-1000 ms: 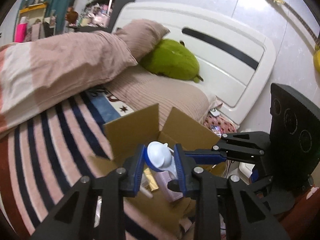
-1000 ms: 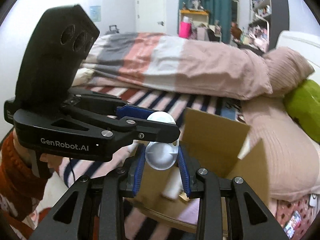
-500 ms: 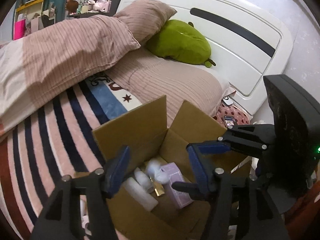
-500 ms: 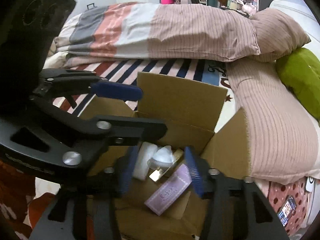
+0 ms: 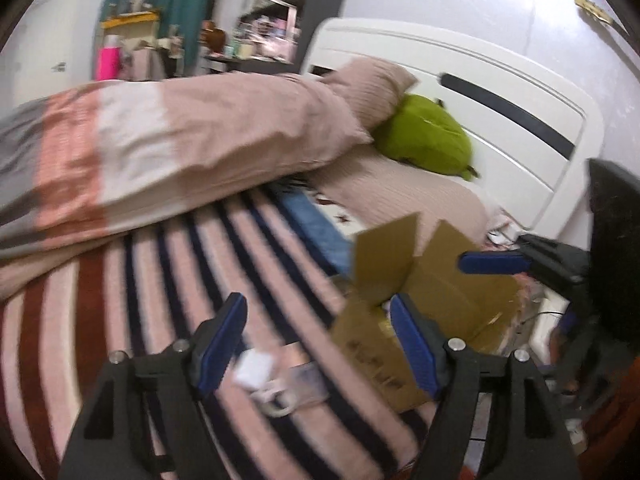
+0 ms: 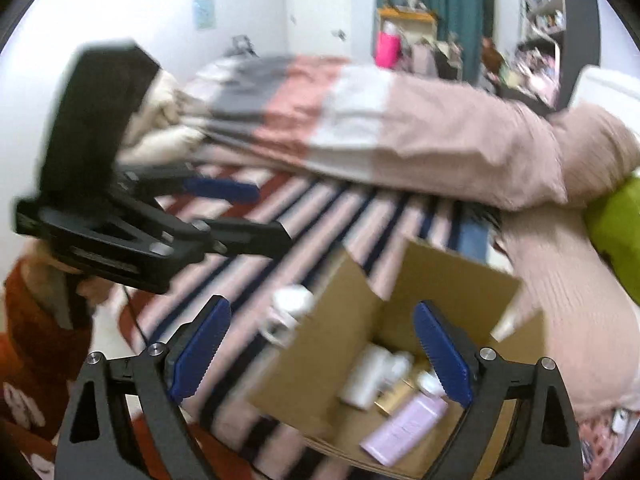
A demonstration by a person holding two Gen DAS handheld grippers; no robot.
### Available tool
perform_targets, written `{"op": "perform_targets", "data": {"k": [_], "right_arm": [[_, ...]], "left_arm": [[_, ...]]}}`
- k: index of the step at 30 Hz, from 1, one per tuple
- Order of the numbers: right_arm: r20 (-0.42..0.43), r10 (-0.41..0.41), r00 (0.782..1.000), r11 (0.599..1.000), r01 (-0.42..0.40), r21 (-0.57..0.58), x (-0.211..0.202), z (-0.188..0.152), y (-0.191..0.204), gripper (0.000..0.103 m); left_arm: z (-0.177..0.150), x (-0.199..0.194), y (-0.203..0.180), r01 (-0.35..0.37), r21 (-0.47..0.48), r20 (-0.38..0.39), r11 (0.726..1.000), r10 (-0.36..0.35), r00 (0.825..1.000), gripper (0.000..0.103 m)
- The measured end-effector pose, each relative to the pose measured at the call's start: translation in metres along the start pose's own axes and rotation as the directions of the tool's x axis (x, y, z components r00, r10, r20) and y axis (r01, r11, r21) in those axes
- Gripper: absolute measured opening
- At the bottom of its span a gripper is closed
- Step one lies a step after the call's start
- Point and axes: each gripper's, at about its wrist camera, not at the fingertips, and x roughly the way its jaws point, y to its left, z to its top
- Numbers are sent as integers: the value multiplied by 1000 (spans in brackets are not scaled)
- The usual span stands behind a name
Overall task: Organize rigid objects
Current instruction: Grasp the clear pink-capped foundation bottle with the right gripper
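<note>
Right claw (image 6: 320,344) opening, empty, above cardboard box (image 6: 360,340) w/ bottles.

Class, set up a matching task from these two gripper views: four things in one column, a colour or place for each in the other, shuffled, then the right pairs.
Things
1. plush cushion
2. lilac box
3. cardboard box
4. white items

Colour or place
A. open, standing on the striped blanket
B. lying inside the carton, beside a white bottle
C. green, by the white headboard
D. loose on the blanket, outside the carton, seen between the left gripper's fingers

Pairs: 1-C, 2-B, 3-A, 4-D
</note>
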Motion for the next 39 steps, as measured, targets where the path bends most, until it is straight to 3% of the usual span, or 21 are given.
{"op": "perform_targets", "data": {"k": [5,11,14,19,23,26,31,32,33,38,39], "right_arm": [[-3,87,996,993,-87,-80,24,8,53,92],[-143,129,981,988,-139,-66,87,-17,87,92],[-199,99,975,994,-105,-19,112,-38,83,92],[-268,-35,963,999,45,30,148,-75,58,92],[-312,-132,941,989,146,21,172,-90,38,80],[-331,-183,926,982,190,-12,187,-93,28,65],[-338,-202,919,978,205,-28,198,-92,22,63],[-333,-208,920,977,210,-30,198,-91,21,56],[-326,-226,918,974,225,-41,197,-91,22,37],[-339,-139,930,989,145,-5,190,-91,28,36],[-343,-92,935,995,102,12,187,-92,31,36]], "left_arm": [[-30,-34,48,-81,-71,51,994,84,995,76],[-74,-54,96,-130,-147,66,980,141,988,76],[-94,-53,109,-140,-167,54,976,151,987,76],[-120,-44,124,-135,-188,28,973,143,989,76],[-133,-33,130,-116,-200,8,973,120,993,77],[-136,-27,131,-106,-204,0,973,108,994,77],[-137,-23,132,-93,-203,2,975,96,995,77],[-136,-23,132,-90,-204,2,975,93,996,77],[-137,-22,132,-89,-204,0,975,91,996,77],[-136,-22,129,-87,-195,-2,977,88,996,77],[-135,-22,128,-83,-193,0,978,85,996,77]]}}
